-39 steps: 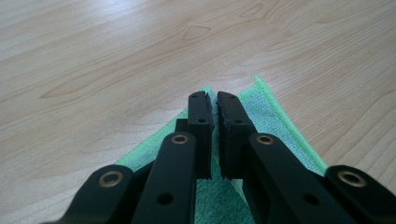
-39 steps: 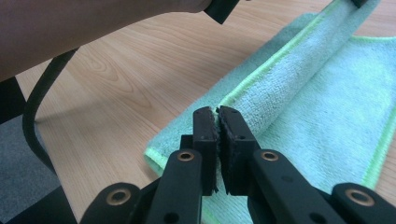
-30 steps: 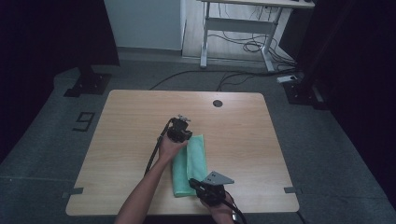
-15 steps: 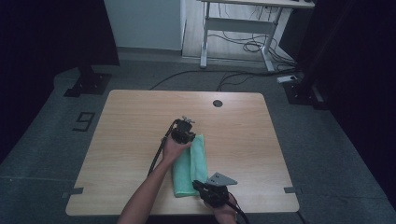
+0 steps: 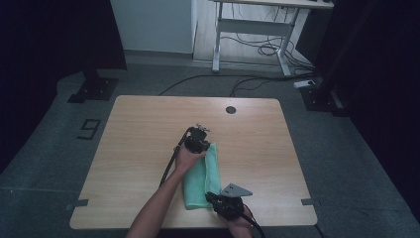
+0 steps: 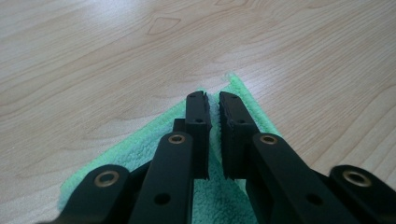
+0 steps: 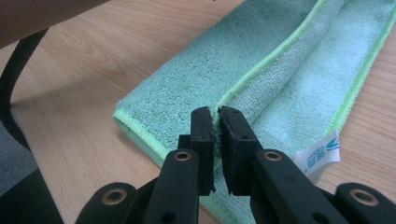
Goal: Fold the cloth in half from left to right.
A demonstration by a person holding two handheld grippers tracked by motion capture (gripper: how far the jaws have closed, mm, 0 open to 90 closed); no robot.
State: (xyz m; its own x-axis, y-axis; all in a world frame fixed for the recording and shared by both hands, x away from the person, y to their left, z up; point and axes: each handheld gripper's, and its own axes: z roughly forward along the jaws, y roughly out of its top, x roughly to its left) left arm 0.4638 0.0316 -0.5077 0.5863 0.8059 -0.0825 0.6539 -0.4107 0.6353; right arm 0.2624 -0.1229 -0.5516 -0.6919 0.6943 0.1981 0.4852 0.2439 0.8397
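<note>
While both grippers sit at opposite ends of a folded green towel lying lengthwise on the wooden counter, the left gripper has its jaws nearly together at the far corner, apparently pinching the cloth there. The right gripper stands at the near end, jaws likewise close together on a raised fold edge beside a white label.
</note>
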